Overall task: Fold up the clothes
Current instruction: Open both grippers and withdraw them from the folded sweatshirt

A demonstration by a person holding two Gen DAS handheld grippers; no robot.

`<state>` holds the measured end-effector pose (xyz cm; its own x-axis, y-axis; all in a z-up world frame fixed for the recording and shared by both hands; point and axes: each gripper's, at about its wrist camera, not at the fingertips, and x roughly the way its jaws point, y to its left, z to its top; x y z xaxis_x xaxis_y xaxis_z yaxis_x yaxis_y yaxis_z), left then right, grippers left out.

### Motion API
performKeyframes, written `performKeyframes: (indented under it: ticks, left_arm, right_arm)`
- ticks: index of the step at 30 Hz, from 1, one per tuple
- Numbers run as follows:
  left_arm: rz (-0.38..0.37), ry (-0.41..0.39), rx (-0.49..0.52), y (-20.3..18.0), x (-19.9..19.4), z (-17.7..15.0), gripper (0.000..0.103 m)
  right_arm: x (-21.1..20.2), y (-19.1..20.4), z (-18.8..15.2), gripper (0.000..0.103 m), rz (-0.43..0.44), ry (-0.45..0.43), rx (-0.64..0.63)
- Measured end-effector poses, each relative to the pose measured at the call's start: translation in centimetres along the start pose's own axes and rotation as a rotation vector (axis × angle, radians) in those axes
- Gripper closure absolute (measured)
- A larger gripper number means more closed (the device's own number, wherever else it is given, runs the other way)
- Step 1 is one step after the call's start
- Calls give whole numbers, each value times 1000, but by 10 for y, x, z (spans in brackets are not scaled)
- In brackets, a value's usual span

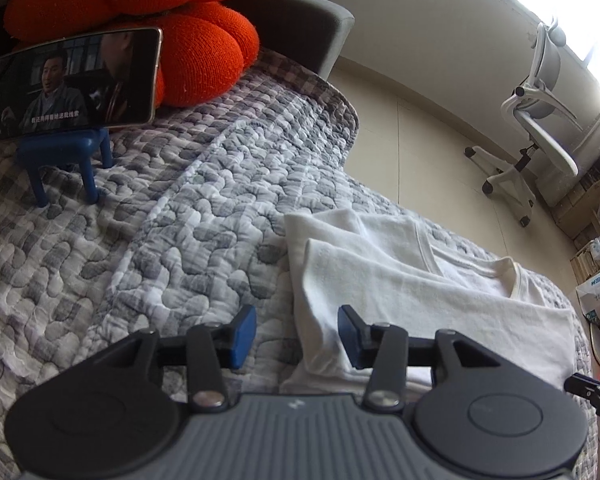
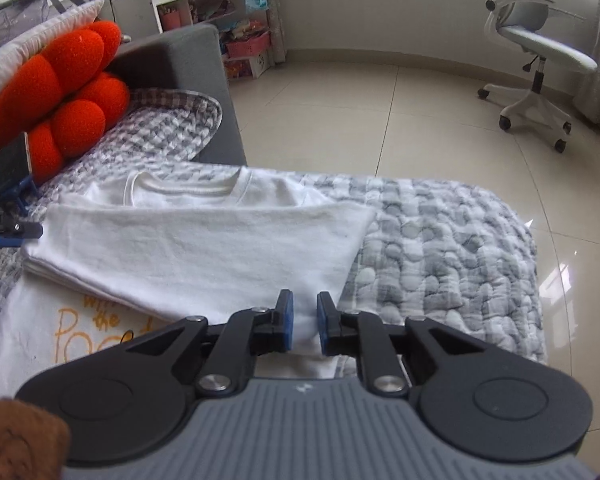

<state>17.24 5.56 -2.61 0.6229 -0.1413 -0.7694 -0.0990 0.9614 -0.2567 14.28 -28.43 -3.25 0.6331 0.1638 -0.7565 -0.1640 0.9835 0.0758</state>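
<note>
On a quilted bed [image 1: 100,264], the left hand-held gripper [image 1: 297,336] hung spread wide and the right hand-held gripper [image 2: 305,322] narrowly parted, both empty, at six o'clock of a folded white T-shirt [image 2: 204,248].

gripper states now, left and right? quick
Left gripper: open, empty, by the folded white cotton T-shirt.
Right gripper: open narrowly, holding nothing.

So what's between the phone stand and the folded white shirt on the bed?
Only bare quilt lies between the blue phone stand and the folded white shirt; nothing sits on that stretch. The left wrist view shows it best.
</note>
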Motion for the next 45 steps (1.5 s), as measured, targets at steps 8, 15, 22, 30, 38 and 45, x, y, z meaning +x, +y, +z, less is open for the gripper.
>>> performKeyframes:
  ticks: [8, 15, 22, 30, 38, 45]
  left_arm:
    - [12, 7, 11, 0, -2, -3, 56]
    - [-29, -22, 10, -6, 1, 1, 56]
    - [-80, -54, 34, -19, 12, 4, 56]
    - [-82, -83, 123, -35, 18, 5, 57]
    - [-87, -81, 88, -30, 16, 6, 57]
    - [-84, -114, 122, -40, -10, 8, 56]
  right_arm:
    - [-4, -1, -2, 85, -23, 7, 4]
    - [-10, -22, 8, 85, -57, -129, 153]
    - [2, -31, 19, 83, -20, -227, 228]
    - [38, -26, 16, 89, -74, -193, 138]
    - [38, -16, 18, 88, -151, -225, 77]
    - [7, -1, 26, 77, -149, -248, -9]
